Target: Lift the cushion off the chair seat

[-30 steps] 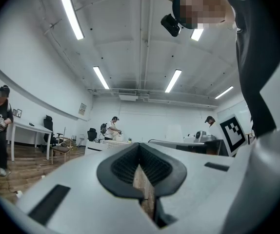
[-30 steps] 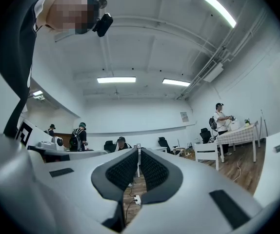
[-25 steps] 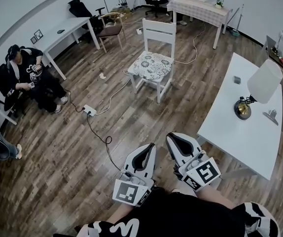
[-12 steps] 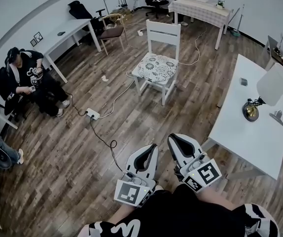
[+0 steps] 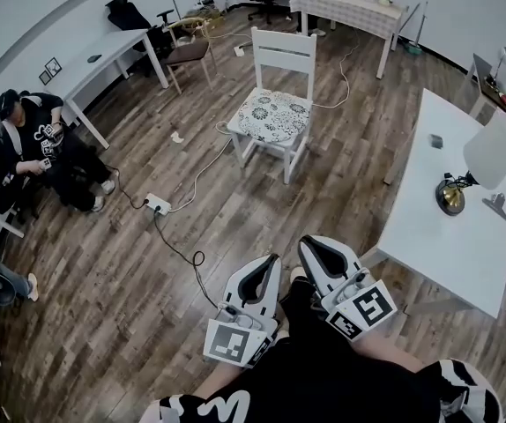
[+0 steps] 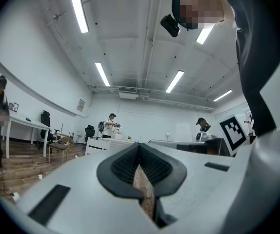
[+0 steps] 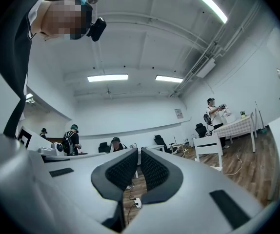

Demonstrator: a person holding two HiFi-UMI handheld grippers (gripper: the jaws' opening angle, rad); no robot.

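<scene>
The cushion [image 5: 272, 115] lies flat on the seat [image 5: 264, 143] of the white chair [image 5: 282, 51] and covers it from the front edge back to the foot of the backrest. It is a pale, flower-patterned pad, close to square, so I see no clear long axis. Its front edge faces this way and a little to the left of the picture, and its back edge sits against the backrest. The chair stands on the wooden floor [image 5: 103, 263], well apart from both claws.

The left claw [image 5: 264, 270] and the right claw [image 5: 316, 249] are held side by side, low and close to the person's body, both pointing roughly toward the chair. In each gripper view the ribbed pads are drawn together with nothing between them, so both claws are closed and empty.

Going by this, the step in hand is the approach, and the lift has not begun. To do it well, I would open both claws before they reach the seat. Each could then take one front corner of the cushion, one pad sliding under the edge and the other on top. Gripping at both corners and raising evenly should keep the soft pad from folding or dragging on the backrest.

A cable [image 5: 178, 245] and a power strip [image 5: 156, 204] lie on the floor to the left of the path. A white counter [image 5: 447, 245] carrying a lamp [image 5: 493, 148] stands along the right.
</scene>
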